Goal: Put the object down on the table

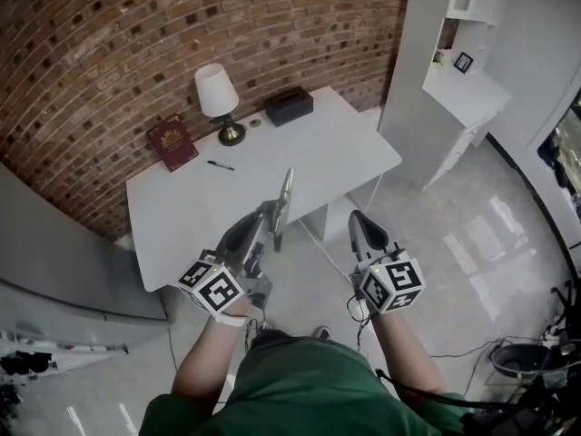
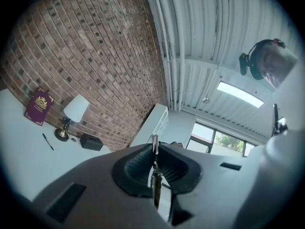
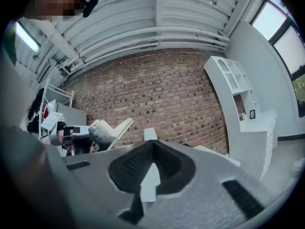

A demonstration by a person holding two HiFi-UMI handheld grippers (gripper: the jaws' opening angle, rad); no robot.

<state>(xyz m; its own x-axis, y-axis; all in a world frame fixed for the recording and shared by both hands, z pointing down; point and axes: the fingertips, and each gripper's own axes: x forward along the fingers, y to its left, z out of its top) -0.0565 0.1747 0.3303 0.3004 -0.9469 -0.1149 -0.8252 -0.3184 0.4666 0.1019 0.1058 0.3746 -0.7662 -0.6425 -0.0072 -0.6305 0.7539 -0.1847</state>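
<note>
In front of the white bench (image 1: 336, 153), the person stands with a pair of tongs in each hand. The left tongs (image 1: 270, 211) are clenched on a thin flat strip (image 1: 286, 189), so it is up in the air, not lying on the bench. In the left gripper view the strip (image 2: 155, 187) shows edge-on, a narrow line pinched right where the left tongs (image 2: 155, 148) meet, with a short end poking out past the tips.

The strip is pale grey, slim and flat, with a dull metallic look. I cannot tell what kind of tool it is.

From the head view its long axis runs from 6 o'clock to just past 12. The far end reaches toward the bench and overlaps its near edge, while the near end hangs below the grip. From the right gripper view the strip (image 3: 120, 130) slants up toward 1 o'clock.

The right tongs (image 1: 359, 218) are at 3 o'clock of the strip, well apart from it. Their own view shows these tongs (image 3: 151, 144) closed together with nothing between them.

At the bench's far side, around 11 o'clock, stand a white lamp (image 1: 216, 98), a red book (image 1: 172, 142), a pen (image 1: 220, 165) and a black box (image 1: 289, 105).
</note>
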